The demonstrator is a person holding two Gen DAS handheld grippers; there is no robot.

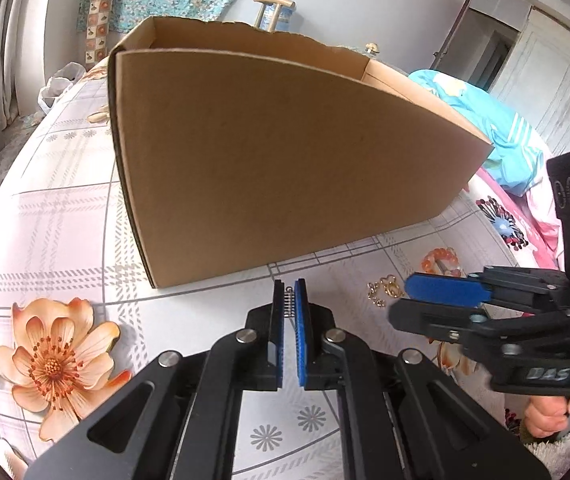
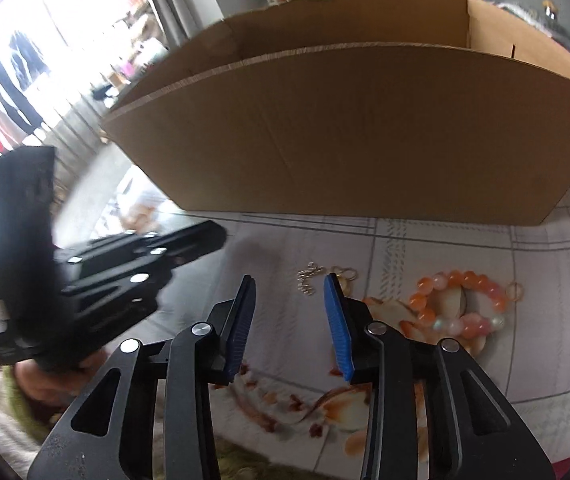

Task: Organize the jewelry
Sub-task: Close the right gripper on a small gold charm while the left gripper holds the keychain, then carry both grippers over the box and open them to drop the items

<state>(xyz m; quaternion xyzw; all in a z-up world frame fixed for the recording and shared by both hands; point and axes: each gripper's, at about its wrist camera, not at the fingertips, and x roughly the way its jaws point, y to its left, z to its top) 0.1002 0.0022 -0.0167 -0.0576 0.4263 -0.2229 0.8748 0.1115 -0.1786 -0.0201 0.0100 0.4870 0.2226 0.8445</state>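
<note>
- the left gripper [image 1: 290, 300] has its jaws pressed together on a small silvery piece [image 1: 289, 301] that shows as a row of tiny links between the blue pads; it hangs just above the bench [image 1: 65, 208], close to the near wall of the cardboard box [image 1: 277, 160].
- the right gripper [image 2: 290, 300] has its jaws spread with nothing between them, pointing down at a little silver chain [image 2: 309, 278] lying on the bench; a gold piece [image 2: 343, 272] lies just beside that, and an orange bead bracelet [image 2: 461, 304] sits further to the right.
- the step in hand looks like dropping the pinched piece into the box and picking up the next one.
- to do it well, lift the left gripper clear over the box rim before letting go; the piece is tiny and could slip or snag on the pads.
- for the chain, bring the right jaws straight down around the heap so that the gold piece is not dragged along.
- the box wall stands tall and near, so both hands must rise to pass it.
- the two grippers are close together; keep them apart when they cross.
- open bench lies to the left, over the printed flower [image 1: 55, 364].
</note>
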